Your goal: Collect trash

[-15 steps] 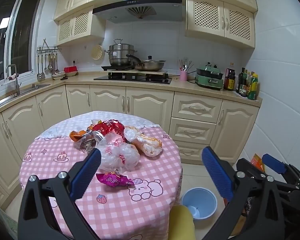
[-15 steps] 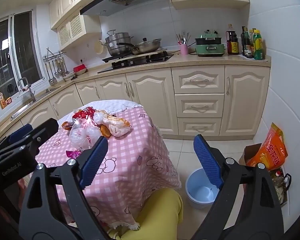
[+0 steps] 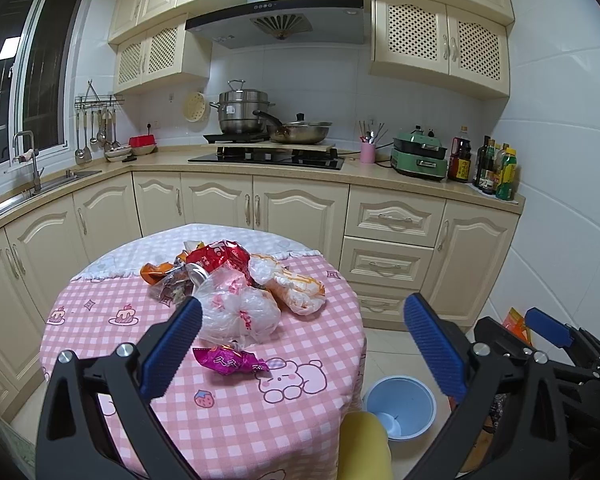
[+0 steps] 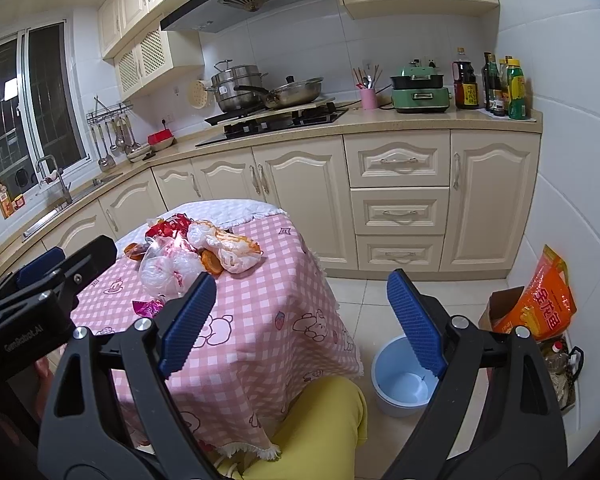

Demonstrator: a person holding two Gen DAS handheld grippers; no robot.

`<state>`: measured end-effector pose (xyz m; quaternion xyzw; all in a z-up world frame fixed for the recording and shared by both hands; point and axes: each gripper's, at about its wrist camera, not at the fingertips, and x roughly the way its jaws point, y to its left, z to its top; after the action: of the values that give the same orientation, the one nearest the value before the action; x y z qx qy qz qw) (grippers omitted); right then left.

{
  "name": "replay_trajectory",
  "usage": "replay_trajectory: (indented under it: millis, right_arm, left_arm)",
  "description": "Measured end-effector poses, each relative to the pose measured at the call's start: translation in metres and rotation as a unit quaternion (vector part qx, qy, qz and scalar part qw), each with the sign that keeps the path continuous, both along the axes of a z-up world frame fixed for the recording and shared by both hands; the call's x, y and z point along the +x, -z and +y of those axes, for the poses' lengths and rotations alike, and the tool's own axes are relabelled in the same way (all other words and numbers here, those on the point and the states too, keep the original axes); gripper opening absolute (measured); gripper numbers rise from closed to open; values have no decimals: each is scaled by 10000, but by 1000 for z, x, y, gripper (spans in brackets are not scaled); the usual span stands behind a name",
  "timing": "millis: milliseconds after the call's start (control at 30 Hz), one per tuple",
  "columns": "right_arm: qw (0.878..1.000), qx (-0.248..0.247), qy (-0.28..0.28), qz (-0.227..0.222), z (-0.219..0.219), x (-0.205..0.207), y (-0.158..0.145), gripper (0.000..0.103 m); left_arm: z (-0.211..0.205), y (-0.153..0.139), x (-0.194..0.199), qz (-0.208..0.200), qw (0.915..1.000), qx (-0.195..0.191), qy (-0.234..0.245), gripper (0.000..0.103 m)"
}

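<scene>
A heap of trash lies on the round table with a pink checked cloth [image 3: 228, 416]: a clear plastic bag [image 3: 238, 312], a white and orange bag [image 3: 296, 288], a red foil wrapper [image 3: 220, 256] and a crushed can [image 3: 196, 272]. A magenta candy wrapper [image 3: 228, 362] lies alone, nearest me. My left gripper [image 3: 302, 344] hovers open over the table's near part, nothing between its blue pads. My right gripper [image 4: 298, 320] is open too, off the table's right side, above the floor. A light blue bin [image 4: 402, 376] stands on the floor beside the table; it also shows in the left wrist view as the bin [image 3: 400, 406].
A person's knee in yellow trousers [image 4: 320, 424] is at the table's near edge. An orange sack [image 4: 540, 300] in a cardboard box stands by the right wall. Cream cabinets [image 3: 300, 208] and a counter with stove, pots and bottles run behind the table.
</scene>
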<state>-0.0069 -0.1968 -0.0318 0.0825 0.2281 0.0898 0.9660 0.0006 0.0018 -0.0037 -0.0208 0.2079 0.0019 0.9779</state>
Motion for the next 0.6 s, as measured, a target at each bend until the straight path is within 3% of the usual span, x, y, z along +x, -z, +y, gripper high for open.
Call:
replay_trajectory:
  millis: [600]
  right_arm:
    - [10000, -46, -20, 50, 2, 1, 0, 86]
  left_arm:
    - [2, 0, 0, 11, 10000, -9, -2, 99]
